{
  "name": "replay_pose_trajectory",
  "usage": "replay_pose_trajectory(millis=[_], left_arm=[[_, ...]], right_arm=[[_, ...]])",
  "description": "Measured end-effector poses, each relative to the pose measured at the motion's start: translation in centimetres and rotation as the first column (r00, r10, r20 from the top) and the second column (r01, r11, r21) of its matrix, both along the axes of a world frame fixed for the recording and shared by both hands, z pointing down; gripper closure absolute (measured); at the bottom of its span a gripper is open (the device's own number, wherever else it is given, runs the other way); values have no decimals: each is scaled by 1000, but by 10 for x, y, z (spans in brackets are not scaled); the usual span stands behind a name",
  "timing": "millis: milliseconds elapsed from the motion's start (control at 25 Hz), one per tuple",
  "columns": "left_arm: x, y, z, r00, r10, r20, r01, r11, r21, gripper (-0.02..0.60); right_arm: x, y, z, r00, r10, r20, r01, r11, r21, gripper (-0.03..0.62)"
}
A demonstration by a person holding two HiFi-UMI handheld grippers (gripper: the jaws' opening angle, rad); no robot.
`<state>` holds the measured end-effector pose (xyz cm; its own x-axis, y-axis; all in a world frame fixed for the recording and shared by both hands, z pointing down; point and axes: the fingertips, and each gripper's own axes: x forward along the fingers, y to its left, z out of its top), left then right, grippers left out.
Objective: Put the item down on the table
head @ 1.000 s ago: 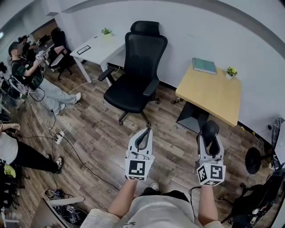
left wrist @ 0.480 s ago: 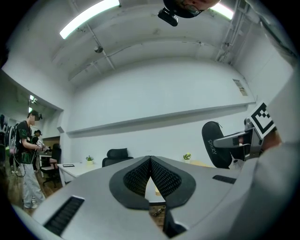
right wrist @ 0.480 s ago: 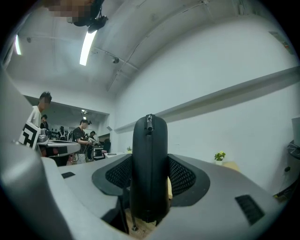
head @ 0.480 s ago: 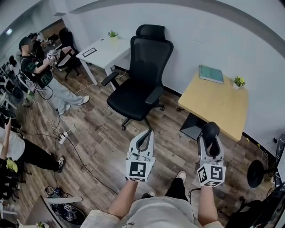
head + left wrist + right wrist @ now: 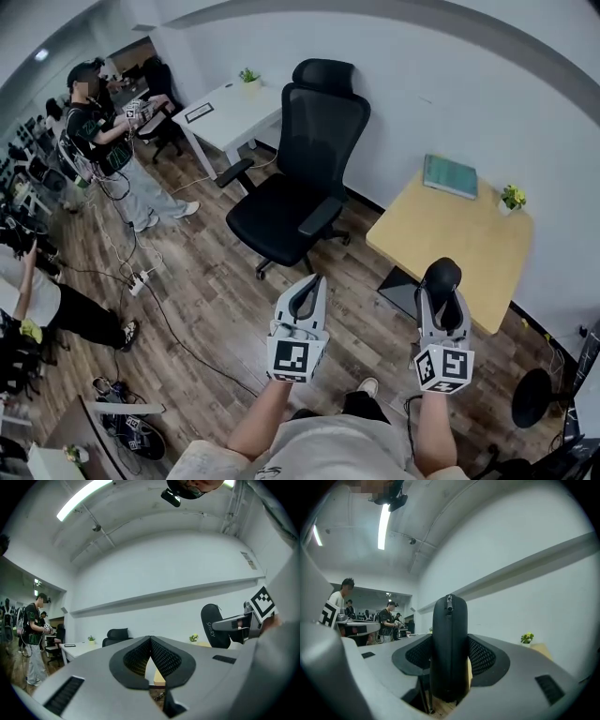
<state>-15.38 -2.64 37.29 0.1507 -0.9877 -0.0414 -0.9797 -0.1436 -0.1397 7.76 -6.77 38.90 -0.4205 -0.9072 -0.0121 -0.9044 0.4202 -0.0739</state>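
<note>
Right now we hold the black zippered case [image 5: 450, 653] upright in the air, clamped by its sides between the jaws of our right gripper [image 5: 442, 300]. In the head view it shows against the near edge of the light wooden table [image 5: 441, 234]. Our left gripper [image 5: 310, 284] is empty, its jaws closed tip to tip. A teal book [image 5: 450, 176] and a small potted plant [image 5: 512, 198] sit on the table, and a black office chair [image 5: 300, 178] stands left of it.

The black case [image 5: 214, 629] reads "SHERY".
</note>
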Motion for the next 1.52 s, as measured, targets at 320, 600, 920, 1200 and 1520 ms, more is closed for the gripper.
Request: replay_pose_trajectory(millis=[320,600,920,1200,1520], left_arm=[[43,-42,5,1000,-15,4,15,1000,-27,574],[96,-78,8,1000,19,16,-19,999,-32,574],[138,-112,11,998,63,14,-63,998,-33,574],[145,-152,17,996,85,4,-85,996,-27,574],[127,-200,17,996,91,9,-91,996,-14,574]], right_arm=[[48,-41,8,1000,1,19,0,1000,-23,349],[98,-68,15,999,25,25,-24,999,-34,347],[141,-93,23,998,64,21,-63,997,-53,349],[142,-125,30,998,70,4,-69,996,-56,349],[122,-175,16,998,63,-16,-64,997,-32,349]])
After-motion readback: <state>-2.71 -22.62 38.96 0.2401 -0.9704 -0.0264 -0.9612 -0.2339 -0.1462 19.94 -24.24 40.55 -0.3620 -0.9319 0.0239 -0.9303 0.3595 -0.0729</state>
